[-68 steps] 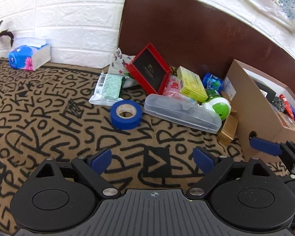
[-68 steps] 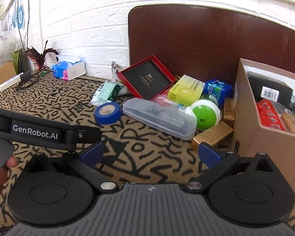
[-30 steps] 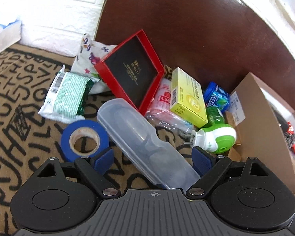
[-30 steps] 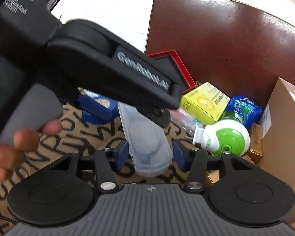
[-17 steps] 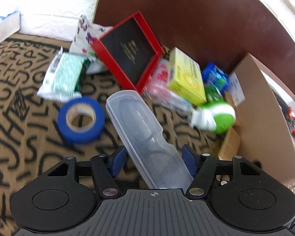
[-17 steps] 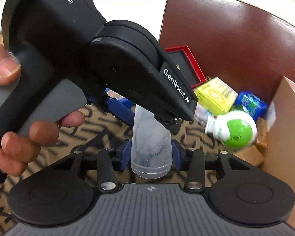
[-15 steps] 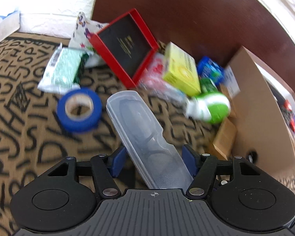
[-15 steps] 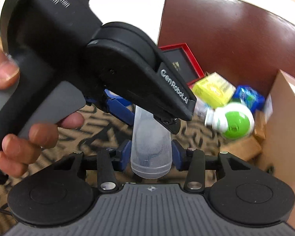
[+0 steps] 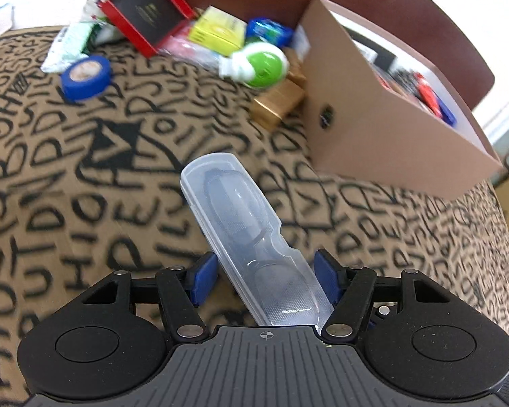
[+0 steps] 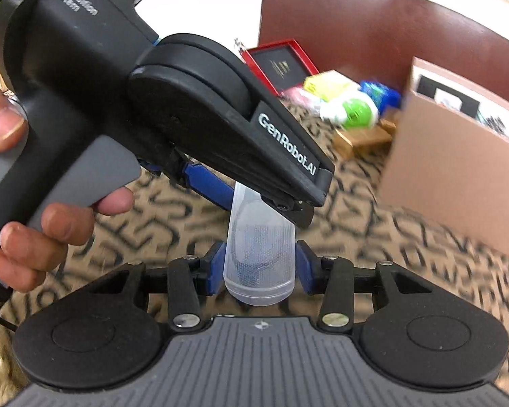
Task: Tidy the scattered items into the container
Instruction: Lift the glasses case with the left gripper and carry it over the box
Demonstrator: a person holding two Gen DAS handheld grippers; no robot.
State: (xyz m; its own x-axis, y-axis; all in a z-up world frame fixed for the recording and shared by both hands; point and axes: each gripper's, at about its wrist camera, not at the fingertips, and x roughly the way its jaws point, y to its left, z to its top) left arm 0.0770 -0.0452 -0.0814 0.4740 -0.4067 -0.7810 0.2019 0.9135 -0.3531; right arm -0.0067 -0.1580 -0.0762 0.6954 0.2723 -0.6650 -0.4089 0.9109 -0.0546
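Note:
A clear plastic glasses case (image 9: 251,237) is held off the patterned cloth by both grippers. My left gripper (image 9: 264,276) is shut on one end of the case, its blue pads against the sides. My right gripper (image 10: 259,268) is shut on the other end of the case (image 10: 259,254). The left gripper's black body (image 10: 186,101) fills the upper left of the right wrist view. The brown cardboard box (image 9: 387,129), holding several items, stands to the right; it also shows in the right wrist view (image 10: 458,176).
On the cloth by the brown headboard lie a blue tape roll (image 9: 85,76), a red-framed box (image 9: 146,13), a yellow box (image 9: 217,30), a green-and-white round device (image 9: 258,64), a gold box (image 9: 278,101) and a white-green packet (image 9: 68,49).
Both grippers closed on the glasses case, lifted it out of the pile and carried it back and right, nearer the box front. The pile now lies farther away.

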